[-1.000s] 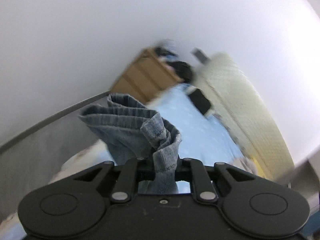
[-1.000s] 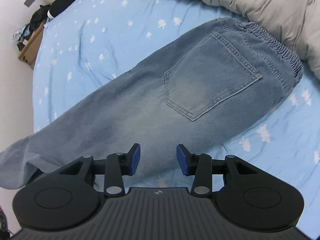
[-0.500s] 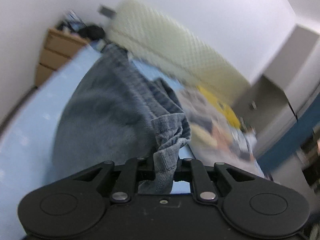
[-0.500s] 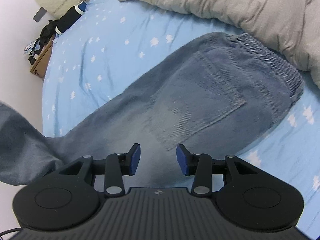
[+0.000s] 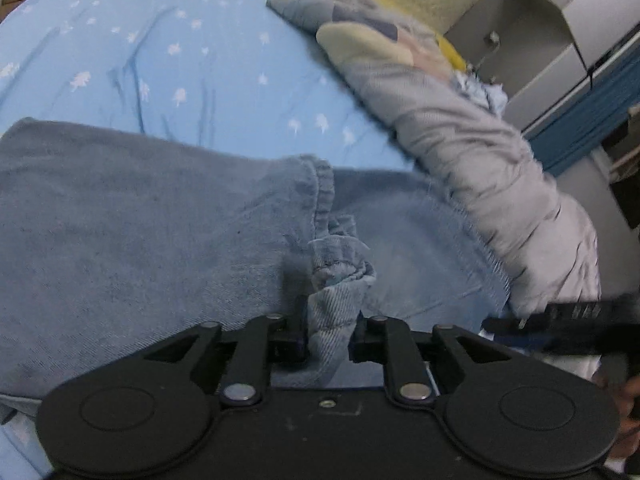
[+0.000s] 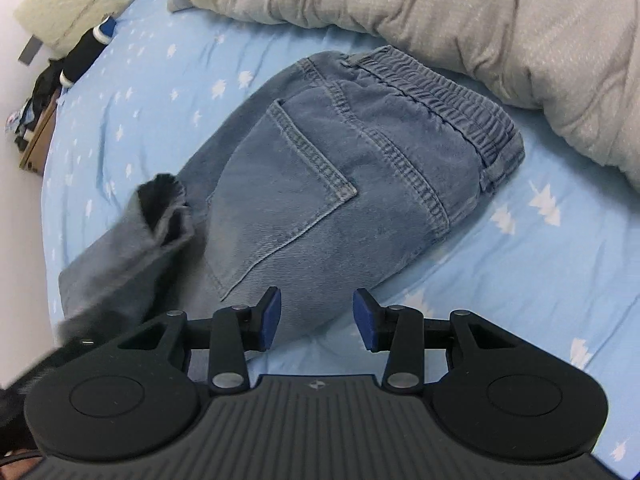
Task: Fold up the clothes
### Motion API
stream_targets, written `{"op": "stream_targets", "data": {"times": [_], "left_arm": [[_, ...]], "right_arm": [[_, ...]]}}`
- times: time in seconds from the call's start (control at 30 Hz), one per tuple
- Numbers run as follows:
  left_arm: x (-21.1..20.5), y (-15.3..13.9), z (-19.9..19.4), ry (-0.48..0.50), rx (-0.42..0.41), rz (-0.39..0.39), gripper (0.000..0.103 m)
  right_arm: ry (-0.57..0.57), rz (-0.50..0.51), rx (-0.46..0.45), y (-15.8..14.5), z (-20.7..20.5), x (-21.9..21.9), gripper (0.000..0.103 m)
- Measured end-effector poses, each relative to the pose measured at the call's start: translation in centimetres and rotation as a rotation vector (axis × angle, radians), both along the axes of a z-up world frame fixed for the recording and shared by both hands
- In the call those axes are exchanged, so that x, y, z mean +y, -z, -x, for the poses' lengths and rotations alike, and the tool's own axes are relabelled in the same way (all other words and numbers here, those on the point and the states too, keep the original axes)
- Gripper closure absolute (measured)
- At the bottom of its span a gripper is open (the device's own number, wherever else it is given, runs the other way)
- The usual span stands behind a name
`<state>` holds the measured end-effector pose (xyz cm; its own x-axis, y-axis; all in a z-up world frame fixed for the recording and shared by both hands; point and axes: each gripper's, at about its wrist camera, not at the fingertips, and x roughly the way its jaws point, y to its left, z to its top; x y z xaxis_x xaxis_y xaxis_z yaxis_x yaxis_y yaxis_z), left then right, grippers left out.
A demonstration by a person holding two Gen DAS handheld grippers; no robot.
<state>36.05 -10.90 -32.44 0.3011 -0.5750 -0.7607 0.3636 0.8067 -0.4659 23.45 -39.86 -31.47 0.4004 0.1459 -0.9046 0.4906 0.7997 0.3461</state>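
Left claw (image 5: pixel 329 346), clamped on the jeans (image 6: pixel 320 184) hem, should lay it squarely at the waistband while the right claw (image 6: pixel 317 320) hovers apart.

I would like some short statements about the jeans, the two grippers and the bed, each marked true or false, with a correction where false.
1. The left gripper is shut on a bunched hem of the jeans. True.
2. The right gripper grips the waistband. False: its jaws are open and hold nothing; it hovers over the seat of the jeans.
3. The jeans lie with a back pocket facing up. True.
4. The bed sheet is plain white. False: it is light blue with small white shapes.
5. A grey duvet lies beyond the waistband. True.
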Motion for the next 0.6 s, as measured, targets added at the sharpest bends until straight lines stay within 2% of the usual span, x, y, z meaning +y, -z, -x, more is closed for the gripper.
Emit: {"op": "stream_targets", "data": {"times": [0.1, 0.13, 0.17, 0.23, 0.3, 0.37, 0.5, 0.6], "left_arm": [[0.9, -0.6, 0.5, 0.030, 0.002, 0.000, 0.078], [1.3, -0.7, 0.7, 0.034, 0.004, 0.001, 0.071], [1.9, -1.4, 1.0, 0.027, 0.007, 0.003, 0.064], [3.6, -2.6, 1.4, 0.006, 0.012, 0.012, 0.057], [5.8, -3.7, 1.5, -0.025, 0.005, 0.016, 0.054], [8.5, -4.1, 1.3, -0.086, -0.016, -0.014, 0.044], [13.9, -3.1, -0.7, -0.243, -0.003, -0.074, 0.043], [17.0, -1.8, -2.9, -0.337, 0.006, -0.148, 0.040]], "right_arm": [[-0.070, -0.002, -0.023, -1.4, -1.8, 1.3, 0.060], [-0.105, -0.007, -0.051, -2.2, -2.7, 2.0, 0.060], [-0.138, -0.003, -0.051, -2.1, -3.3, 3.0, 0.060], [-0.202, 0.013, -0.029, -1.2, -4.3, 5.2, 0.060], [-0.265, 0.030, -0.008, -0.3, -5.4, 7.4, 0.060], [-0.329, 0.046, 0.014, 0.6, -6.4, 9.6, 0.060], [-0.457, 0.079, 0.057, 2.4, -8.6, 14.0, 0.063], [-0.553, 0.103, 0.090, 3.8, -10.1, 17.3, 0.065]]}}
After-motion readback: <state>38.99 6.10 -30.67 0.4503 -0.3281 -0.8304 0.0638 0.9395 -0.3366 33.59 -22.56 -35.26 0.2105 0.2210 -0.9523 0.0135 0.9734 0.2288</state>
